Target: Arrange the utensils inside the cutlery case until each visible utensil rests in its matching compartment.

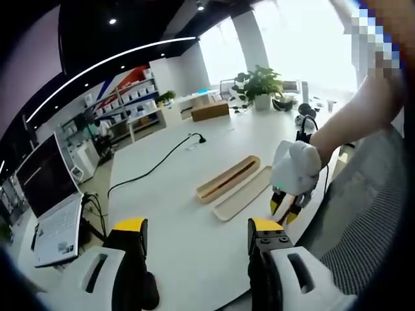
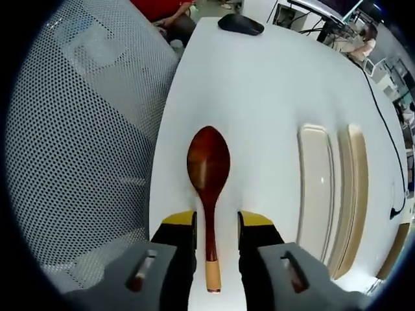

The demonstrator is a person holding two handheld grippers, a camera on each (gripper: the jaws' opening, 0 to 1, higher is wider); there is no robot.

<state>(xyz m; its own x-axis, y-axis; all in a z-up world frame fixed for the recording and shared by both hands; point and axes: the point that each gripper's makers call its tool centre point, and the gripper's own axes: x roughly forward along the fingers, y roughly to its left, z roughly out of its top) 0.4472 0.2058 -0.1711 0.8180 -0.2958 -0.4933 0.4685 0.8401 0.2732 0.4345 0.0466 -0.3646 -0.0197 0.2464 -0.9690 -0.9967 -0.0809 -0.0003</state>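
Bright windows (image 1: 305, 39) behind a potted plant (image 1: 259, 84); white shelving (image 1: 126, 107), open laptop (image 1: 48, 194), dark ceiling

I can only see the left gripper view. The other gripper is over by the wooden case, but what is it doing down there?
Observer: It is lined up on a dark red wooden spoon. The spoon's handle runs between the open jaws of the right gripper.
Operator: Is the spoon lying on the table?
Observer: It seems to be, on the white table near its edge. I can't tell whether the jaws touch the handle yet.
Operator: Is the spoon in the case already?
Observer: No. The case's two long pieces lie beside the spoon, apart from it, and both look empty from here.
Operator: What is past the spoon?
Observer: A dark computer mouse sits at the far end of the table.
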